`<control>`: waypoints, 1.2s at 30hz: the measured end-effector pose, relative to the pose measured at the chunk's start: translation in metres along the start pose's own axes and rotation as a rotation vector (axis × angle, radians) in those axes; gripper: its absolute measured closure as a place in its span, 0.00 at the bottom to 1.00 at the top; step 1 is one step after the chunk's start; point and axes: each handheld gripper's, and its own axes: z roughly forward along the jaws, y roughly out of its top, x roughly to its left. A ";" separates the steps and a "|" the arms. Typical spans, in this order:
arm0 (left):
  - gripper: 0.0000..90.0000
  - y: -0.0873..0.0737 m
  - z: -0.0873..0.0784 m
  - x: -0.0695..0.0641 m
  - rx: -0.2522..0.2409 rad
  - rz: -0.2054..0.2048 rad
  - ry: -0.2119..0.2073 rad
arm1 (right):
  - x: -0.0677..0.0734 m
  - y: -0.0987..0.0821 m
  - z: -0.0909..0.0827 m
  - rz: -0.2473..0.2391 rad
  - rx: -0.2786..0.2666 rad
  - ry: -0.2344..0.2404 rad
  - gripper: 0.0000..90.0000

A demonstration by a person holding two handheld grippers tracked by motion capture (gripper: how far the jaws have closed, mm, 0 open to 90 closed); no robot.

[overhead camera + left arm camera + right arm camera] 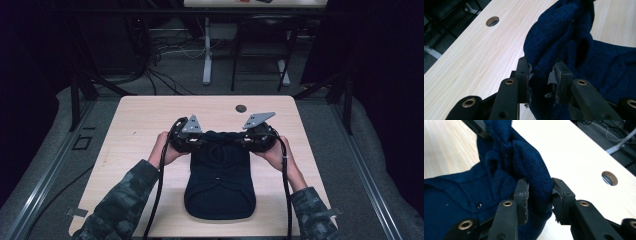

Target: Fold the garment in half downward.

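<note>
Navy knit, a sweater [220,182], lies at the near middle of the table [145,115], its far end bunched and raised between two grippers. The left gripper [192,136] sits at 10 o'clock from the garment's centre, the right gripper [257,134] at 2 o'clock, and the bulk of the cloth spreads toward 6 o'clock.

The likely trouble is a slip. Each gripper pinches a thick, rolled wad rather than a flat edge, so if the hands pull apart or lift unevenly, one fold could squeeze out and the sweater would sag to one side. Tugging hard could also stretch the knit.

In the left gripper view the jaws stand part-way closed, clamped on a fold of sweater [541,67], pads pressing both sides. In the right gripper view the jaws are likewise clamped on a fat roll of sweater [537,185], held a fair way apart by its thickness. A cable hole [241,108] lies at 12 o'clock, apart from the cloth.
</note>
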 end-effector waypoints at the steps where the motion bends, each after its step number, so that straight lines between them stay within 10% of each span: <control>1: 0.78 0.000 0.000 0.000 -0.001 -0.001 0.004 | -0.001 0.000 0.001 0.007 -0.002 0.006 0.73; 5: 0.78 -0.001 -0.002 0.001 -0.017 0.002 0.012 | -0.002 -0.001 0.003 0.042 0.002 0.038 0.52; 17: 0.76 -0.004 -0.006 -0.004 -0.015 0.008 0.028 | 0.008 -0.002 -0.007 0.013 -0.026 0.011 0.76; 36: 0.68 -0.014 -0.008 -0.019 0.000 0.028 0.042 | 0.029 -0.015 -0.010 -0.062 -0.031 -0.040 0.78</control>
